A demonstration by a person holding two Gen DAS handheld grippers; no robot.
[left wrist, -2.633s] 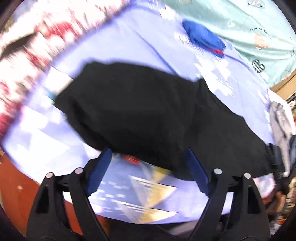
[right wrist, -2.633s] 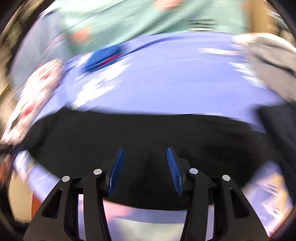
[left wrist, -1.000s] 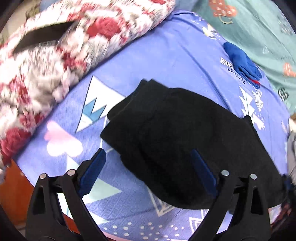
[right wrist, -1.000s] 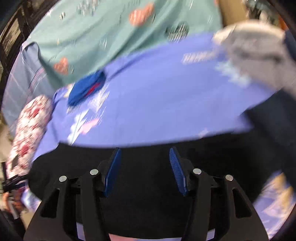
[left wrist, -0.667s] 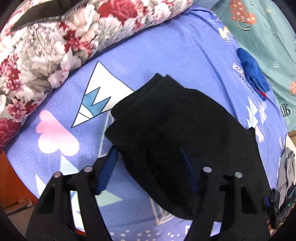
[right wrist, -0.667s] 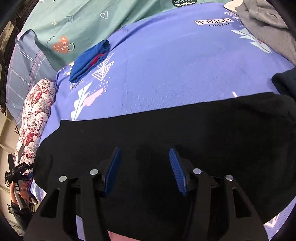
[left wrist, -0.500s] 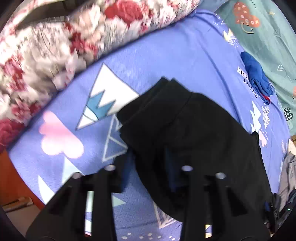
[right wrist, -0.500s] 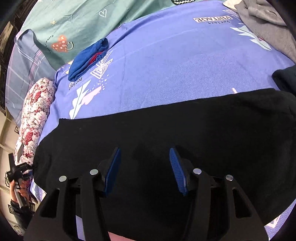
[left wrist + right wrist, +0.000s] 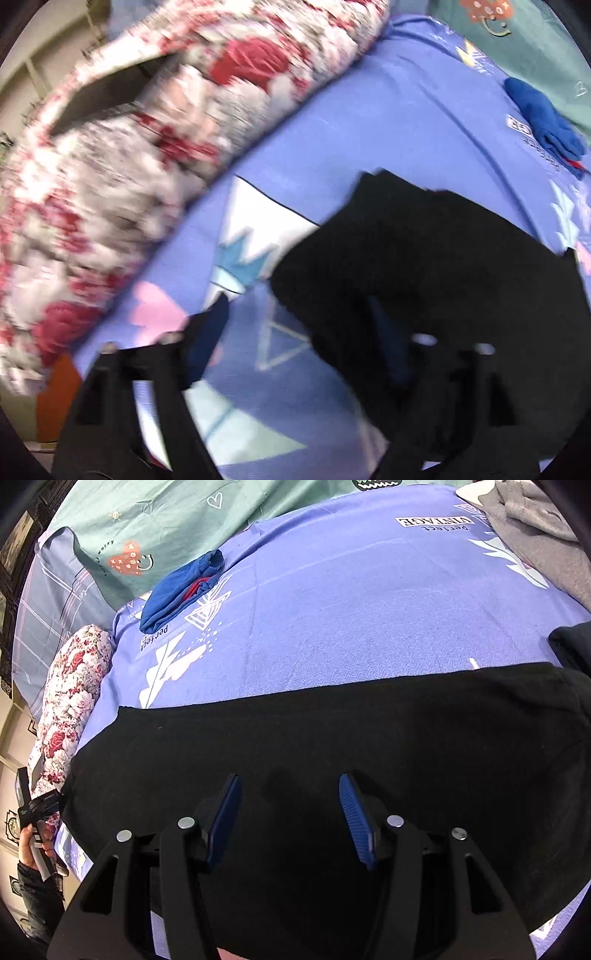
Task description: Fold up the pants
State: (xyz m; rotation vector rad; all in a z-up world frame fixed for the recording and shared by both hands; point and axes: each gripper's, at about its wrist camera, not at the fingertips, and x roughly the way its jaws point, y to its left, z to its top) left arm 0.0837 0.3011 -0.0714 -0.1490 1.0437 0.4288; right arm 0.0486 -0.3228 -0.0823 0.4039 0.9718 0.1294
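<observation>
One pair of black pants (image 9: 332,746) lies folded flat across the lower half of both views on a purple bed sheet (image 9: 369,609). Left tool (image 9: 295,332), its jaws just reopened, stands spread across the pants' left edge, pinching nothing. Right tool (image 9: 290,805) hangs part-spread over the cloth, not gripping. Floral pillow (image 9: 147,147) fills the left view's upper left; blue garment (image 9: 181,590) lies further up.

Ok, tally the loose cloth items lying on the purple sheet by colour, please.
Black: 2, the pants and a dark bundle at the right edge
Blue: 1, a folded garment
Grey: 1, a garment
Floral: 1, a rolled quilt along the sheet's edge
Total: 5
</observation>
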